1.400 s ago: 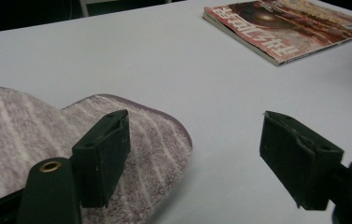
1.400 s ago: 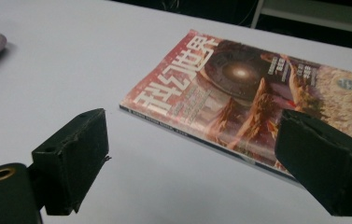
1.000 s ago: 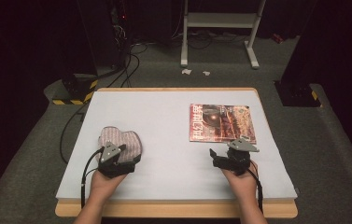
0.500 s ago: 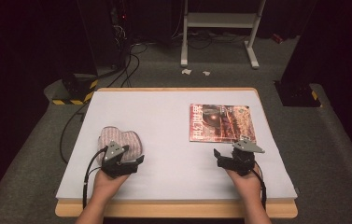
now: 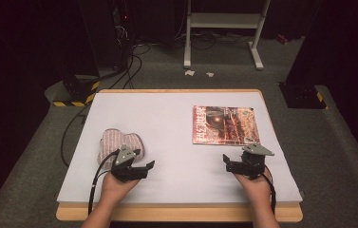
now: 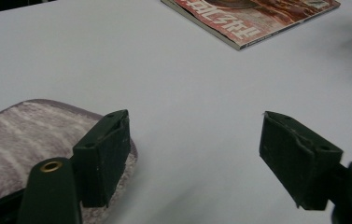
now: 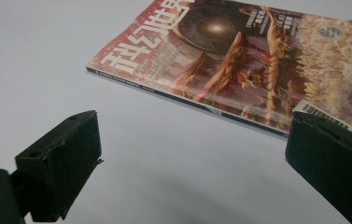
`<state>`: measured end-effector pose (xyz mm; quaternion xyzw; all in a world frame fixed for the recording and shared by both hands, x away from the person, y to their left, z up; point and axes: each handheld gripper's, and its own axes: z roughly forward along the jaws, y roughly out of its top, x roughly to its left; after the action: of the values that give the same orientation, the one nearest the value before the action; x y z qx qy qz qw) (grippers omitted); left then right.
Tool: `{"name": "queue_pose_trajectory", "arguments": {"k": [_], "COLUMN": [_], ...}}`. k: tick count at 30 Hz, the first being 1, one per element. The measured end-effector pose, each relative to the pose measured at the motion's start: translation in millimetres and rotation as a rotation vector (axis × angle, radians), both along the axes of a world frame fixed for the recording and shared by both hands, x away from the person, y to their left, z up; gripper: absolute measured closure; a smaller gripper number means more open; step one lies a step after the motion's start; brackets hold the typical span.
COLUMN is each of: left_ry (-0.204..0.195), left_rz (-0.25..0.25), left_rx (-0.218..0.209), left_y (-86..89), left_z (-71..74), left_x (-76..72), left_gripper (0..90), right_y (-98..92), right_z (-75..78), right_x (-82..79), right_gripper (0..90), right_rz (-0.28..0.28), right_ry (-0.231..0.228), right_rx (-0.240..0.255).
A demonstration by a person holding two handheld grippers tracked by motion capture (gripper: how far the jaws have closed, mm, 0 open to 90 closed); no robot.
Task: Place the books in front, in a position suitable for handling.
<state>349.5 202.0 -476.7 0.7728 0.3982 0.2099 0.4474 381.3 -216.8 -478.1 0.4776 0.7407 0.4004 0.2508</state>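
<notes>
A striped pink-grey cloth pad (image 5: 115,141) lies at the table's near left. My left gripper (image 5: 147,167) sits at its near right corner and points right. In the left gripper view the gripper (image 6: 194,126) is open; its jaws have just been closing a little over bare table, one jaw above the pad's (image 6: 19,140) edge. A red magazine (image 5: 225,124) lies flat at the right. My right gripper (image 5: 228,164) rests just in front of it and points left. In the right gripper view it (image 7: 194,126) is open with nothing between its fingers, the magazine (image 7: 257,60) beyond.
The white table top (image 5: 167,118) has a wooden rim. The left gripper's black cable (image 5: 96,183) trails off the near edge. Beyond the table, on the floor, stand a white frame (image 5: 224,28) and a yellow-striped base (image 5: 74,92).
Both hands have crept slightly toward the near edge. The cloth pad and the magazine have not moved.
</notes>
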Motion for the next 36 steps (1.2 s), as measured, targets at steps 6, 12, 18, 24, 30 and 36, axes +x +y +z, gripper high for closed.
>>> {"name": "queue_pose_trajectory", "arguments": {"k": [6,12,18,24,30,36], "left_ry": [0.010,0.031,0.039,0.065,0.078,0.116], "left_rz": [-0.028,-0.042,-0.055,-0.025,-0.003,0.005], "left_rx": [0.008,0.012,0.022,-0.001,0.012,-0.004], "left_y": [-14.8,-36.7,-67.0,-92.5,-113.9,-129.9], "left_z": [-4.4,-3.7,2.6,-0.5,-4.0,-8.3], "left_x": [1.3,12.9,32.5,63.3,87.1,107.7], "left_gripper": [27.3,28.2,28.2,28.9,31.2,32.5], "right_y": [-7.7,-27.8,-40.5,-49.0,-60.1,-69.3], "right_z": [-1.3,0.9,-0.6,2.8,3.9,0.0], "right_x": [-1.8,-0.6,7.5,16.6,35.0,55.1], "right_gripper": [3.8,5.6,2.1,18.0,23.1,27.6], "right_rz": [-0.015,-0.051,-0.060,-0.067,-0.094,-0.116], "right_ry": [0.003,-0.002,0.024,-0.021,-0.007,0.038], "right_rx": [-0.025,-0.001,0.021,0.026,0.026,0.020]}}
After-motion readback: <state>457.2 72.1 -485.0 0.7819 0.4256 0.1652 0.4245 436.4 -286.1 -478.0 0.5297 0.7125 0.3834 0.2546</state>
